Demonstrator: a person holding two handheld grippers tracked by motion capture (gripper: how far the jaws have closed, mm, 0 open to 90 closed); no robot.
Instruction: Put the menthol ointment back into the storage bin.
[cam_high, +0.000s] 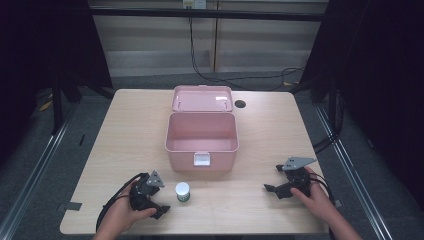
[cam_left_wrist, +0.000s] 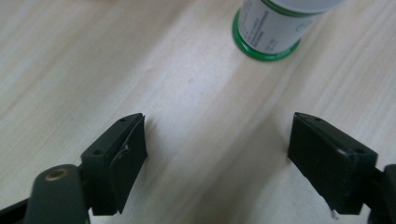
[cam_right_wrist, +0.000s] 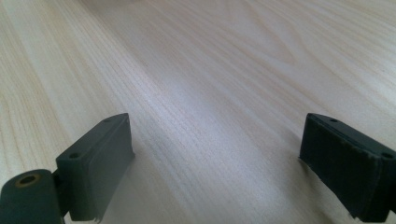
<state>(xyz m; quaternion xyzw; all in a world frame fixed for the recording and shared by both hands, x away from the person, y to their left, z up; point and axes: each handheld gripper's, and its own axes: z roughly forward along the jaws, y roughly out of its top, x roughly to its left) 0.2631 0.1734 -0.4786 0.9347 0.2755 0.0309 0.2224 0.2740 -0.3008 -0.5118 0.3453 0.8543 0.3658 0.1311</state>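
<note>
Bottle (cam_high: 182, 191), white with a green base, stands lower centre on the surface (cam_high: 260, 135), below the open pink box (cam_high: 201, 140). Left tool (cam_high: 159, 200) gapes empty beside it; right tool (cam_high: 271, 189) likewise. Best approach level, straddling the body squarely before closing.

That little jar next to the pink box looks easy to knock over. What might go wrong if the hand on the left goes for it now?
1. The small white jar with a green base stands upright and off to one side of the open left gripper, so one jaw may nudge and tip it.
2. It stands close to the open pink plastic box, so a push might send it against the front wall.
3. If tipped, the round jar may roll across the smooth wooden table.
</note>
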